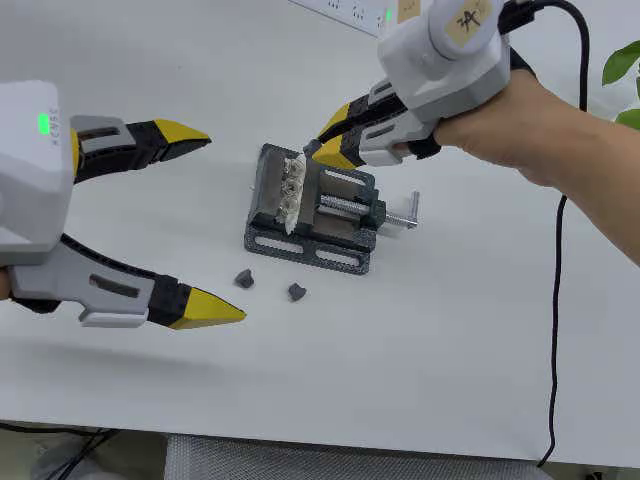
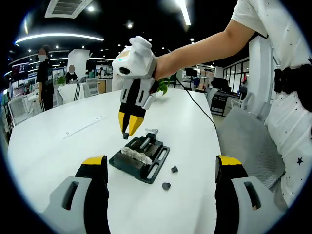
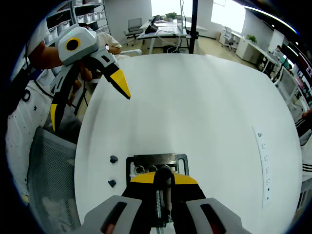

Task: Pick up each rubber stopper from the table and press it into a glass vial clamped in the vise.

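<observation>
Head view: left claw [image 1: 226, 226] gapes wide; right claw [image 1: 318, 148] pinches a stopper [image 3: 163, 173] above the vise [image 1: 345, 256].

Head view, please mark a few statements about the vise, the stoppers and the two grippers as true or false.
1. Two loose stoppers lie on the table near the vise. True.
2. The left gripper is shut on a stopper. False: its jaws are wide open and hold nothing.
3. The right gripper pinches a dark stopper above the vise. True.
4. The vise is empty. False: a row of glass vials is clamped in it.
</observation>
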`<state>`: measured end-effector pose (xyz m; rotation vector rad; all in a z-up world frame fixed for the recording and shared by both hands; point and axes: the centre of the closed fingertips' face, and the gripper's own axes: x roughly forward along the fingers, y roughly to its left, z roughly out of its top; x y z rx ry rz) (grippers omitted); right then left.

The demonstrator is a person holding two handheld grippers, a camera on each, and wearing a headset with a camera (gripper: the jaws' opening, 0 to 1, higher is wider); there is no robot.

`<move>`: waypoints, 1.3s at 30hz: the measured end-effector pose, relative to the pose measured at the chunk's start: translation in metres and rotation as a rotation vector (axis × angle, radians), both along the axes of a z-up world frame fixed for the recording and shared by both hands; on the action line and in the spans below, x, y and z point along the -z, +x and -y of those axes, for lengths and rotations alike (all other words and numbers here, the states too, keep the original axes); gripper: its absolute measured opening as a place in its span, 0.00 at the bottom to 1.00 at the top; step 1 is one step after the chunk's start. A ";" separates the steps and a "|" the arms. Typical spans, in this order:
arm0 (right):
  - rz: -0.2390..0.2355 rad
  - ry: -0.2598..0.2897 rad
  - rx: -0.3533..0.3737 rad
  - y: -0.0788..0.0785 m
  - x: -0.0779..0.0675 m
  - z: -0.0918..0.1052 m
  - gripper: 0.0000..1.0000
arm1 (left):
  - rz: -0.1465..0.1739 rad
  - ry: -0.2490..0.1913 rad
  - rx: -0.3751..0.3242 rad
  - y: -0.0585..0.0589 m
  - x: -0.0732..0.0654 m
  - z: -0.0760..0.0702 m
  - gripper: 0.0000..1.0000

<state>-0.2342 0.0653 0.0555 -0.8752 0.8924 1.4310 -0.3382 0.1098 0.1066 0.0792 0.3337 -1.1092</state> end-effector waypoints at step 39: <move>0.047 -0.222 -0.182 0.003 0.027 -0.001 0.05 | -0.010 -0.041 -0.022 0.006 0.003 -0.006 0.89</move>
